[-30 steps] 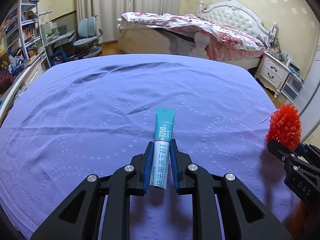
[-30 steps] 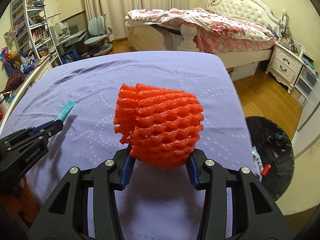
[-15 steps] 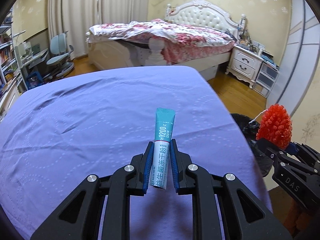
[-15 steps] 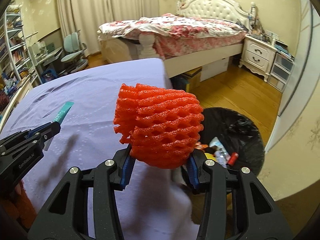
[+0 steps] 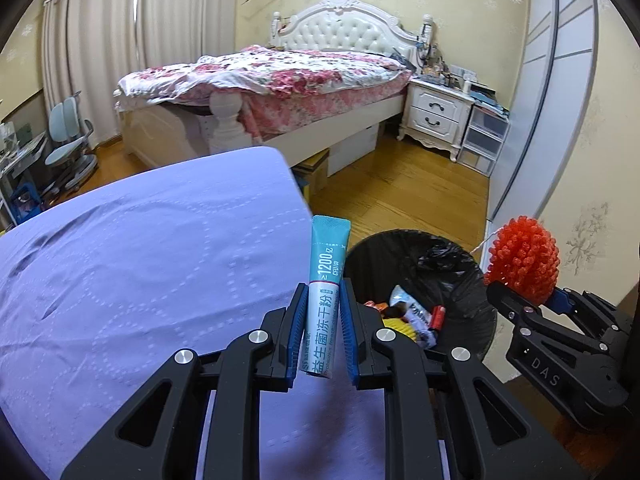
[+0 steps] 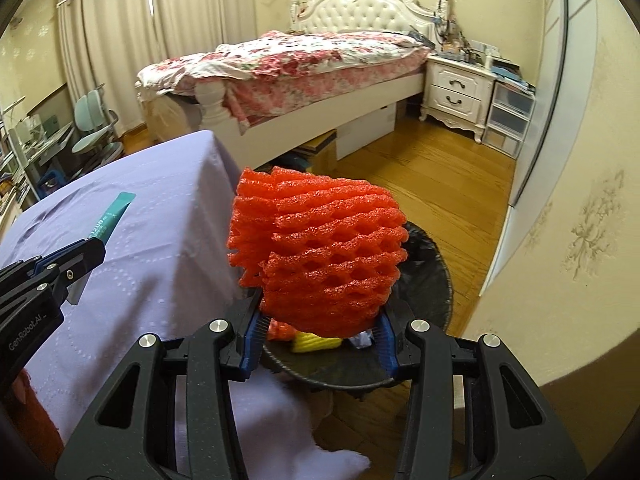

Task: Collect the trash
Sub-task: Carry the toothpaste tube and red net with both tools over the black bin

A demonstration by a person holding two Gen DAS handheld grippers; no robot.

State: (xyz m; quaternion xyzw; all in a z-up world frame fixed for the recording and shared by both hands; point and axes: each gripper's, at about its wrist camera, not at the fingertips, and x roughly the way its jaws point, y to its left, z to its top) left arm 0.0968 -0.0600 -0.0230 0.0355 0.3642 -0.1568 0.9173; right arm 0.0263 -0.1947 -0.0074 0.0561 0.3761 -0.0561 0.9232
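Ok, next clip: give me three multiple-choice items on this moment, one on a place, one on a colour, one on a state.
1. Where is the trash bin?
A. on the purple cloth
B. on the wooden floor beside the cloth-covered table
C. on the bed

2. What colour is the foam net in the right gripper?
A. orange-red
B. white
C. green

3. What state is the left gripper in?
A. open and empty
B. shut on the sachet
C. shut on a bottle

Answers:
1 B, the bin stands on the floor just past the table's edge.
2 A, the mesh is bright orange-red.
3 B, the jaws pinch the teal and white sachet.
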